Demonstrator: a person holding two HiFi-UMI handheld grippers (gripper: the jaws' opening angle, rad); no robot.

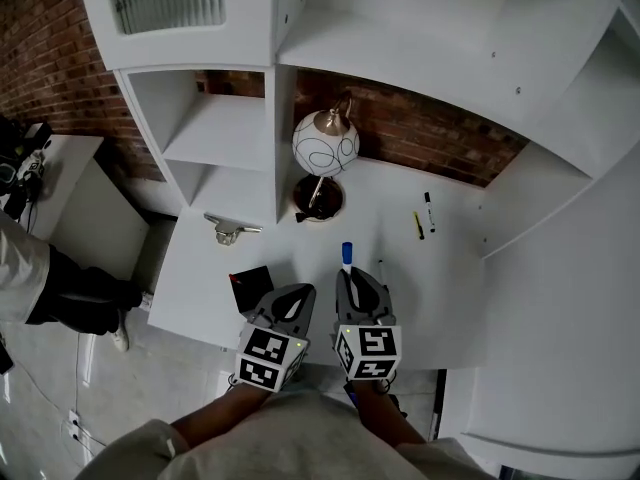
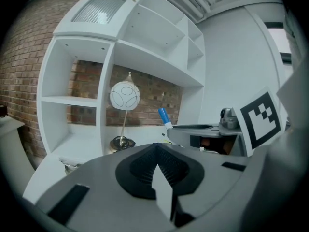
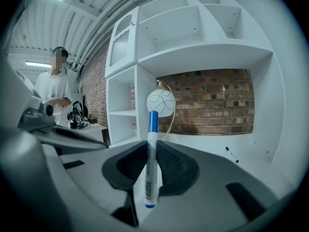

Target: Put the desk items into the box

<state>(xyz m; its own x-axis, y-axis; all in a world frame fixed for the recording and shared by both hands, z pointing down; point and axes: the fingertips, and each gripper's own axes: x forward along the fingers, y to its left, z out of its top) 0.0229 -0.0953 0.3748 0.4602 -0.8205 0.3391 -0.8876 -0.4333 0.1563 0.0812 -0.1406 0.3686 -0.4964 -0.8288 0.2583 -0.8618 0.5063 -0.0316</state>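
Left claw [image 2: 157, 164], closed on nothing, sits just beside a small black box [image 1: 251, 284] near the desk's [image 1: 430, 288] front edge. Right claw [image 3: 150, 161] grips a blue-capped marker [image 3: 151, 149], its long axis running along the jaws, cap pointing toward the lamp [image 1: 325, 146]. The box lies left of the marker, and the left claw between them looks likely to obstruct. A yellow pen [image 1: 418, 225] and a black pen [image 1: 430, 211] lie farther right.
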